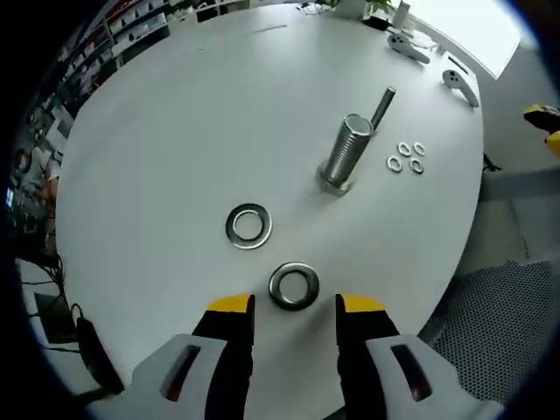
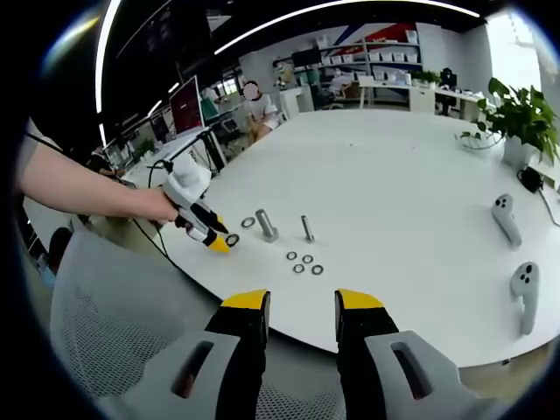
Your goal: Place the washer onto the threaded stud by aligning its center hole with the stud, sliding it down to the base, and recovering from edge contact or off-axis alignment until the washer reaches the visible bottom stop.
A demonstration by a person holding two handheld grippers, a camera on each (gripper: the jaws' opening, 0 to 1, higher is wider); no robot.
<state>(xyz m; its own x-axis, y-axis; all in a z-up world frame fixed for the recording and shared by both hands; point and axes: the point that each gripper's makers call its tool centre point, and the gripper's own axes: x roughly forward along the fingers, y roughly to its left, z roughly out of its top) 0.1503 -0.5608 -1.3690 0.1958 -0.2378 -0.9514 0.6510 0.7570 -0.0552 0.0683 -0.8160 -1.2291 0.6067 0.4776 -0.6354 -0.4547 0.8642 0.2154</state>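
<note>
We're looking at an open-plan office, or perhaps a tech lab, hard to say through the fisheye; a big round white table (image 2: 394, 184) sits in the foreground; shelving (image 2: 385, 54) with white boxes lines the far wall; a monitor (image 2: 187, 105) glows on a desk at the left; a person (image 2: 256, 107) stands beyond; a potted plant (image 2: 521, 118) is at the right; a mesh office chair (image 2: 114, 324) is close by; two white handheld controllers (image 2: 514, 254) rest on the table.

Left view close above table (image 1: 175, 105); right farther
</note>
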